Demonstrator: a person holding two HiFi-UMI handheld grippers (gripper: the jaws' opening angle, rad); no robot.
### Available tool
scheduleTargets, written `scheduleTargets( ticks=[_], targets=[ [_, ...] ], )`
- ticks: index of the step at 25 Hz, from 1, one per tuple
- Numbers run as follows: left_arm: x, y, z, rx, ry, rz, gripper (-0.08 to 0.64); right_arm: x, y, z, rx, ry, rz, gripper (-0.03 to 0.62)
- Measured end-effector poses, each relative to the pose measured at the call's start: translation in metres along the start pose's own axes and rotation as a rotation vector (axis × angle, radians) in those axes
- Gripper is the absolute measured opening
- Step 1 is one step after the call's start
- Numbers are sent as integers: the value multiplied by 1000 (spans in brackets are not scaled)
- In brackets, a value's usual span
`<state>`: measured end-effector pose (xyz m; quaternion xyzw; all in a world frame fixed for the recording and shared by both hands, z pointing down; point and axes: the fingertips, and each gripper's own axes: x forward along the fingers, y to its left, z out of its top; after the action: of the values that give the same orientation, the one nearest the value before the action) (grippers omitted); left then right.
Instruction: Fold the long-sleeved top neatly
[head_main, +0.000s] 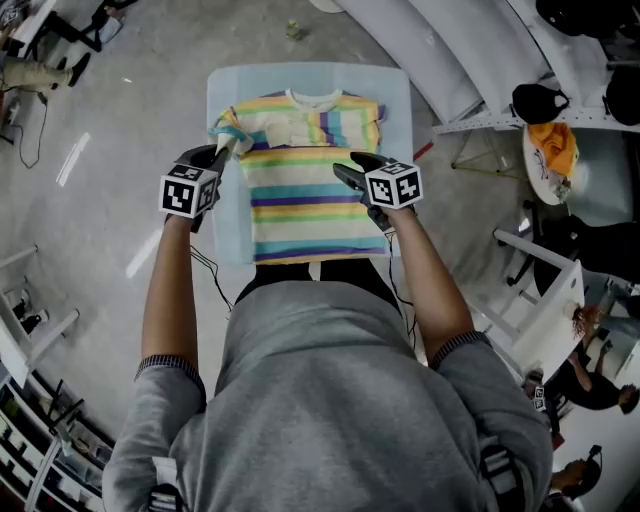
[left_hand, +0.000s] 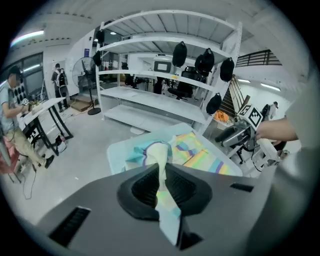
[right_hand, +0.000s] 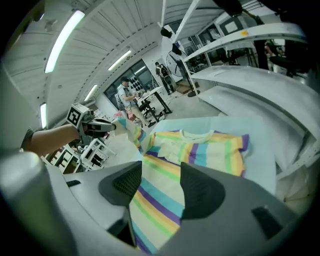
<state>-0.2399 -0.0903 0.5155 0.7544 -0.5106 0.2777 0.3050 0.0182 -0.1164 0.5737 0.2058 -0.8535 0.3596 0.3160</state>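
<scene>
A long-sleeved top with pastel yellow, green, blue and purple stripes lies flat, collar away from me, on a pale blue table. My left gripper is shut on the top's left sleeve and holds it lifted over the table's left edge. In the left gripper view the sleeve cloth runs up between the closed pads. My right gripper hangs open above the right side of the striped body. In the right gripper view the top shows through the wide gap, with nothing held. The other sleeve is folded over the chest.
A white shelving rack stands to the right of the table, with black bags and an orange cloth beside it. White desks and seated people fill the lower right. Bare grey floor lies to the left.
</scene>
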Motion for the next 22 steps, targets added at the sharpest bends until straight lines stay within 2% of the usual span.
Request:
scheduleTargets(
  ticks=[7, 14, 18, 22],
  targets=[
    [50, -52, 29, 121, 83, -112, 44, -41, -50, -33, 89, -22, -42, 256],
    [101, -87, 39, 201, 230, -225, 44, -65, -80, -59, 172, -50, -70, 256],
    [131, -108, 46, 203, 273, -263, 46, -75, -95, -76, 219, -56, -83, 256],
    [169, -134, 40, 153, 315, -277, 51, -81, -110, -93, 254, -57, -89, 256]
  ],
)
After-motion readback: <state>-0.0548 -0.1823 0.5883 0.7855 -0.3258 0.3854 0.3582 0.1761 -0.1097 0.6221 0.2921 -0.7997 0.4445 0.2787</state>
